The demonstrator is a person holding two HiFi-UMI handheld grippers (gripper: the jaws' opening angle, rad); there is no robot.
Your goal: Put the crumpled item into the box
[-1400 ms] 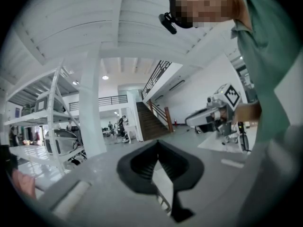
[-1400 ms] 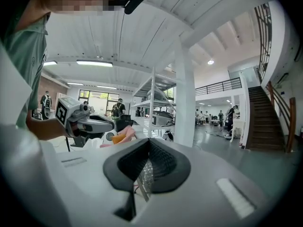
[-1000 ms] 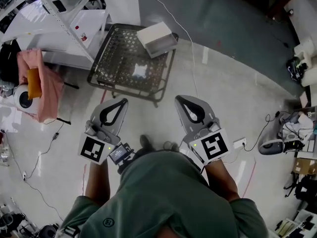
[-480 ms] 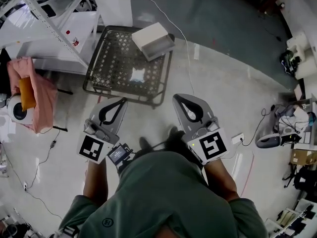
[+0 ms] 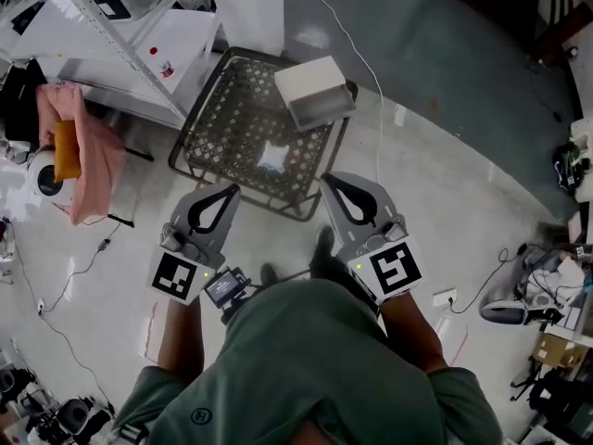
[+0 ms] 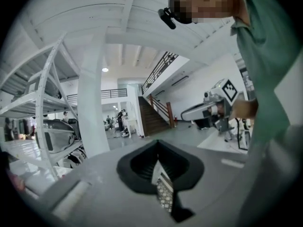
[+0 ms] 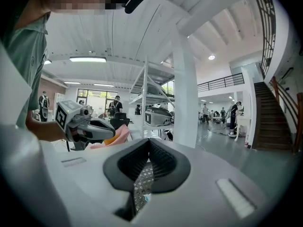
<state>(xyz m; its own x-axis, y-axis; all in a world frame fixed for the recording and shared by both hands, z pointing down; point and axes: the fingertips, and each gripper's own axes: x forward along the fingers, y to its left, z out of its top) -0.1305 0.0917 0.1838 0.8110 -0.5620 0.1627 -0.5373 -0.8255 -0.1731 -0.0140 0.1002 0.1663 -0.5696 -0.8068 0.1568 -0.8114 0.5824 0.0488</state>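
The crumpled white item (image 5: 273,158) lies on a dark wire-mesh table (image 5: 218,119). An open white box (image 5: 315,91) sits on that table's far right corner. My left gripper (image 5: 225,190) is shut and empty, its tip just short of the table's near edge. My right gripper (image 5: 330,180) is also shut and empty, its tip at the near right corner, close to the crumpled item. In the left gripper view the jaws (image 6: 157,143) are pressed together, with mesh showing through the slit below. The right gripper view shows shut jaws (image 7: 149,141) and the left gripper (image 7: 90,126) beside them.
A white metal shelving rack (image 5: 120,26) stands left of the table, and a pink cloth (image 5: 79,146) hangs beside it. Cables run across the pale floor, with a socket strip (image 5: 445,297) at the right. The person's shoes (image 5: 322,248) are just behind the grippers.
Both grippers have come forward to the mesh table's near edge and the crumpled item is now closer to the right gripper's tip. Both stay shut.
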